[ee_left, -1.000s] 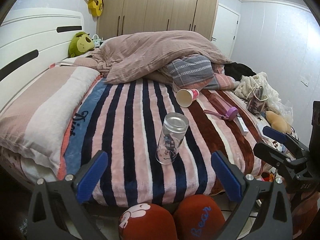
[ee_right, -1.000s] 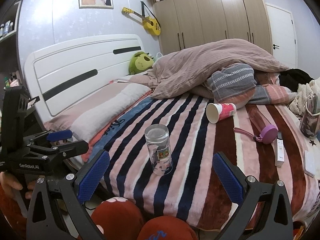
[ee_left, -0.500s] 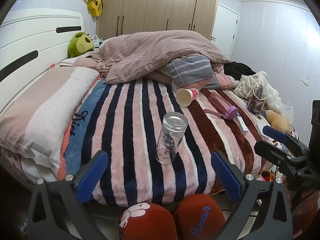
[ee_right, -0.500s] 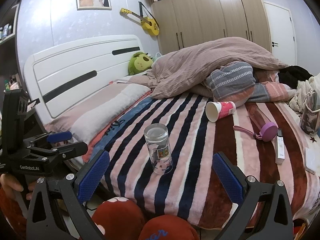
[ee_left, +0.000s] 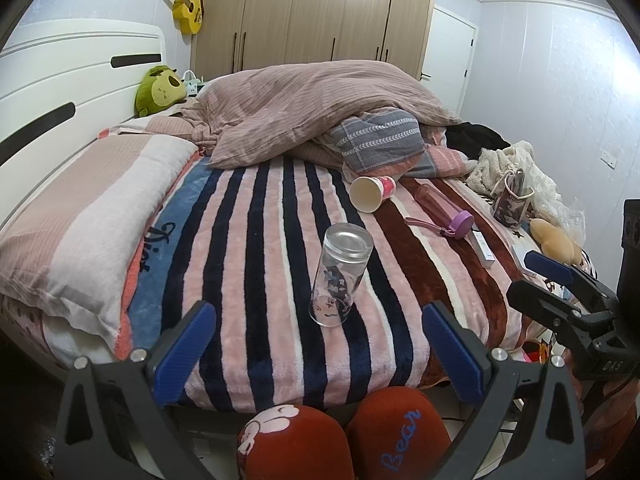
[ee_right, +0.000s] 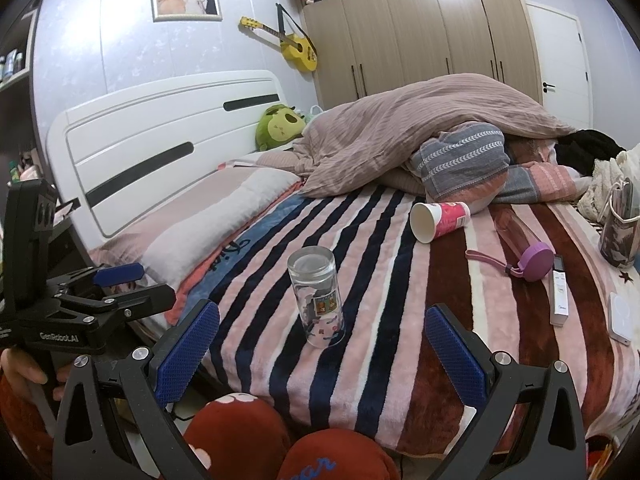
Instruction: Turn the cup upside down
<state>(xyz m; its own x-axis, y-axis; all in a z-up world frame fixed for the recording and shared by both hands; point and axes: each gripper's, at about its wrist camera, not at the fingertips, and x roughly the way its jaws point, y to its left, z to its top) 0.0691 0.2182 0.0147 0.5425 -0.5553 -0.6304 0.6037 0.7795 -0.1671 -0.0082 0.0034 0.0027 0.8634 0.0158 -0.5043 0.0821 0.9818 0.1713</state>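
Note:
A clear glass cup point(ee_left: 340, 276) with printed figures stands on the striped blanket point(ee_left: 260, 280) near the bed's front edge; it also shows in the right wrist view point(ee_right: 318, 296). My left gripper point(ee_left: 320, 356) is open and empty, short of the cup. My right gripper point(ee_right: 320, 352) is open and empty, also short of the cup. Each gripper shows in the other's view: the right gripper point(ee_left: 560, 288) at the right, the left gripper point(ee_right: 120, 288) at the left.
A paper cup point(ee_left: 372, 192) lies on its side behind the glass. A pink bottle with a purple lid point(ee_left: 444, 216), a white remote point(ee_left: 482, 248) and a mug point(ee_left: 512, 204) lie to the right. A pillow point(ee_left: 80, 232) is left, a heaped duvet point(ee_left: 312, 108) behind.
Both views have risen and tilted slightly; the glass cup has not moved. Both grippers stay open.

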